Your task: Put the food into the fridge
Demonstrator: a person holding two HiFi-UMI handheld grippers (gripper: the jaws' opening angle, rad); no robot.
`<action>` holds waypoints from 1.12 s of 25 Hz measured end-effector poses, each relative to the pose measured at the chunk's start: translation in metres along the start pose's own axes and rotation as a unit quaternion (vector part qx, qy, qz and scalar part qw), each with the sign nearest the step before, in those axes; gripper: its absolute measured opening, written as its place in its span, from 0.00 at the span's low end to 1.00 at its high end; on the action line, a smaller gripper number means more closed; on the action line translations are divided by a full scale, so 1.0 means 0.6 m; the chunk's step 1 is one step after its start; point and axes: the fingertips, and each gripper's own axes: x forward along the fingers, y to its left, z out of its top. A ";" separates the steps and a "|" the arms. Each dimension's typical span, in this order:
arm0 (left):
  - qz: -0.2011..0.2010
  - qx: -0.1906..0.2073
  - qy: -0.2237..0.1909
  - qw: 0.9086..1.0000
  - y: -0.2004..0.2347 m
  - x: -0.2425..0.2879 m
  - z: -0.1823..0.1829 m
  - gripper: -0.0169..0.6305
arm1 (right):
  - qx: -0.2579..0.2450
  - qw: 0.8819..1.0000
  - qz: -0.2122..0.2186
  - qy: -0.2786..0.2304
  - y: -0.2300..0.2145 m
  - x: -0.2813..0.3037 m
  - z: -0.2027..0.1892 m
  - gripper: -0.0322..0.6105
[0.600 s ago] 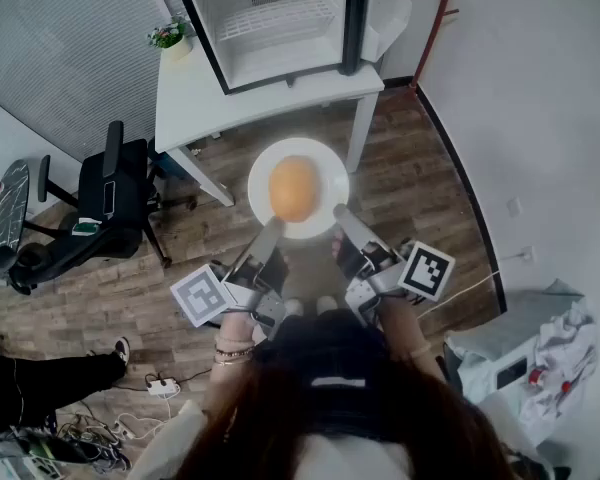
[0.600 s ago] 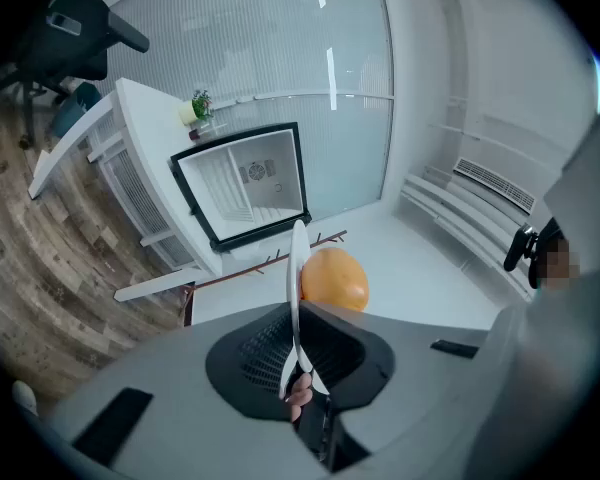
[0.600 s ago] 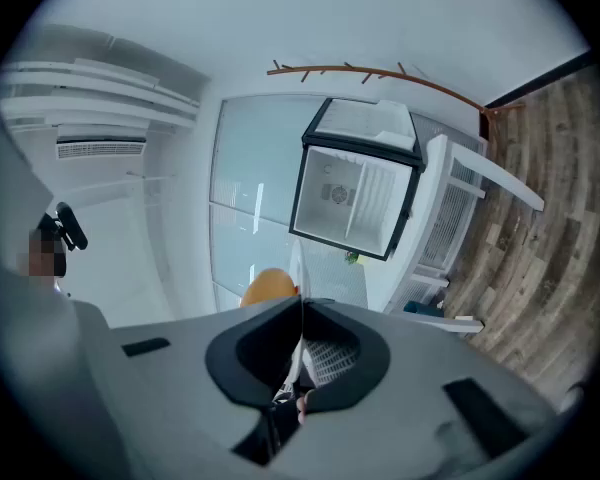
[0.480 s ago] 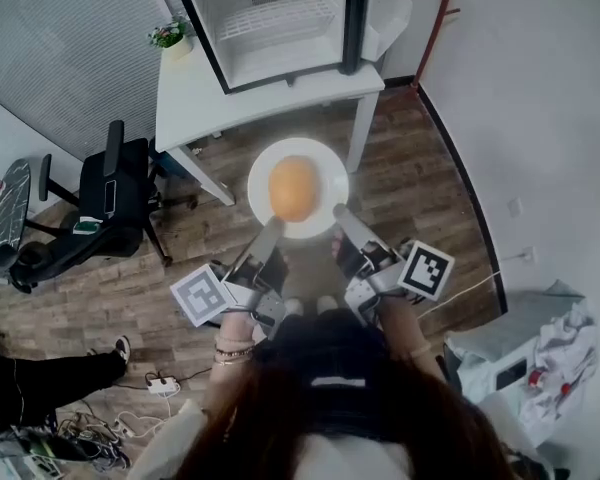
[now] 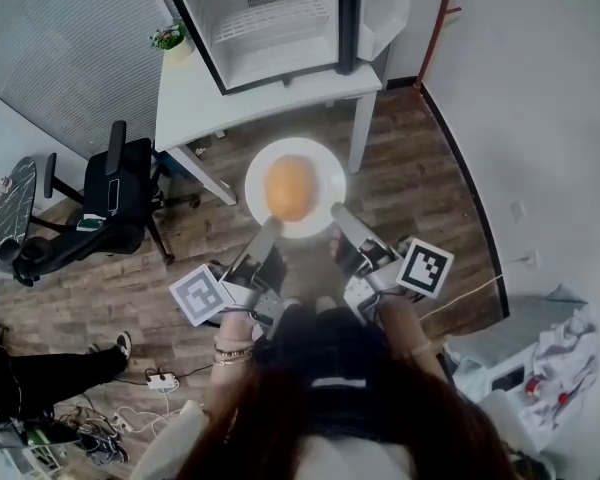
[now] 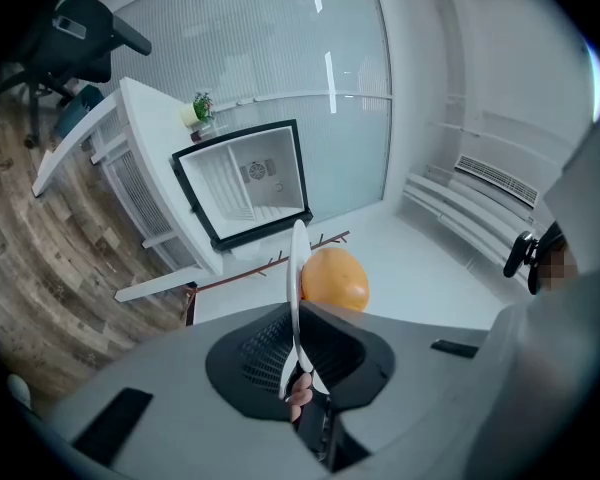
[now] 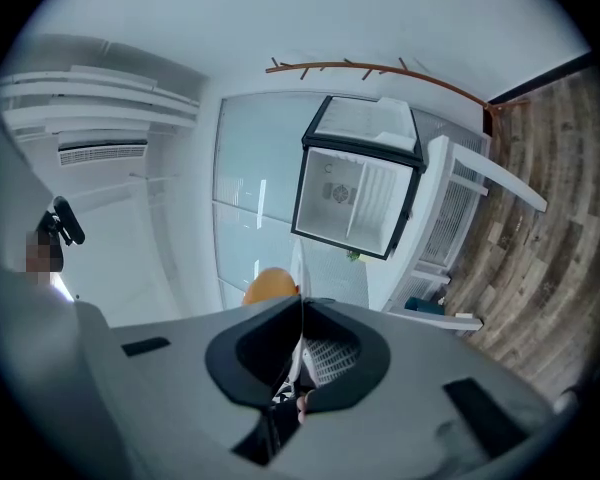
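A white plate [image 5: 318,167] carrying an orange round bun [image 5: 290,188] is held level above the wooden floor in the head view. My left gripper [image 5: 267,233] is shut on the plate's near-left rim. At the near-right rim my right gripper [image 5: 340,222] is shut on the plate too. The left gripper view shows the plate [image 6: 297,268] edge-on between the jaws with the bun [image 6: 334,278] behind it. In the right gripper view the plate edge [image 7: 300,303] and the bun [image 7: 271,286] show the same way. An open mini fridge [image 5: 270,23] with a wire shelf stands on a white table [image 5: 200,98] ahead.
A small potted plant [image 5: 168,38] sits on the table left of the fridge. A black office chair [image 5: 110,203] stands at the left. A person's legs and cables lie at the lower left. The white wall runs along the right.
The plate, bun and both grippers have shifted very slightly toward the fridge; the grips are unchanged.
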 end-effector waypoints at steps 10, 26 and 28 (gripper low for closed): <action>0.022 -0.003 -0.016 1.000 0.006 0.023 -0.021 0.05 | 0.023 1.000 0.003 0.017 -0.024 -0.012 0.023 0.06; 0.024 -0.001 -0.005 1.000 0.039 0.093 0.048 0.05 | 0.036 0.999 0.000 0.007 -0.058 0.063 0.079 0.06; 0.026 -0.004 -0.004 1.000 0.051 0.105 0.073 0.05 | 0.040 0.999 -0.004 0.007 -0.066 0.091 0.088 0.06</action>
